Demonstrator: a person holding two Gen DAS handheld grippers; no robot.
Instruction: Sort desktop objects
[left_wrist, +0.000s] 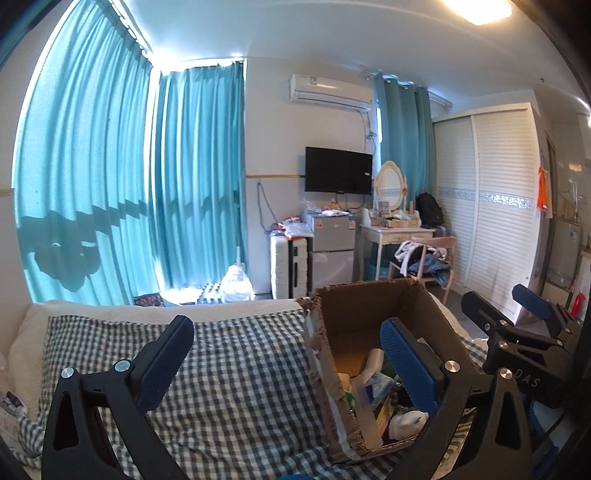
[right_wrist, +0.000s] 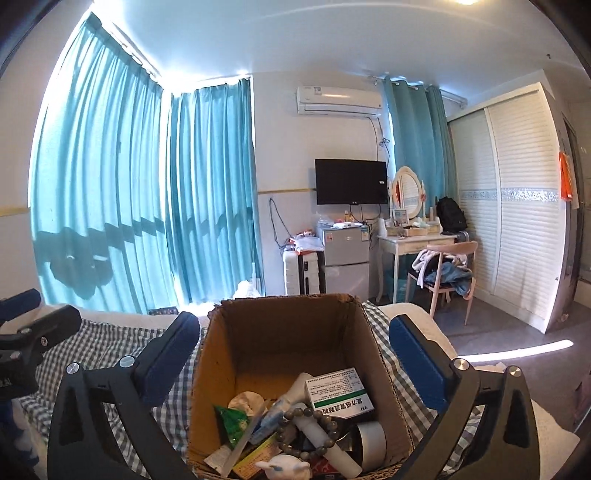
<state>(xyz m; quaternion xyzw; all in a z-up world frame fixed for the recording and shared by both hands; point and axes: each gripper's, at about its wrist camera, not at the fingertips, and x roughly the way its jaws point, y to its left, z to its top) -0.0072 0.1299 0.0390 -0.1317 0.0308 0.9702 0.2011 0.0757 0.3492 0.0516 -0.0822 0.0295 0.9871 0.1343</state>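
An open cardboard box (right_wrist: 288, 325) stands on the checked bedcover (right_wrist: 110, 350). It holds a white and green medicine box (right_wrist: 340, 391), a bead bracelet (right_wrist: 314, 432), a grey tape roll (right_wrist: 369, 443), a green packet (right_wrist: 232, 421), tubes and a small white figurine (right_wrist: 284, 467). My right gripper (right_wrist: 293, 323) hangs open above the box's near side with nothing between its blue pads. My left gripper (left_wrist: 287, 326) is open and empty too, just left of the box (left_wrist: 354, 306), its right finger (left_wrist: 410, 365) over the box's contents. Each gripper shows at the edge of the other's view.
The bed with its white blanket (left_wrist: 110, 310) ends ahead. Beyond it are teal curtains (left_wrist: 110, 184), a suitcase (left_wrist: 288, 266), a small fridge (left_wrist: 332, 251), a wall television (left_wrist: 338, 170), a dressing table (left_wrist: 395, 232), a chair heaped with clothes (left_wrist: 424, 258) and a white wardrobe (left_wrist: 495, 221).
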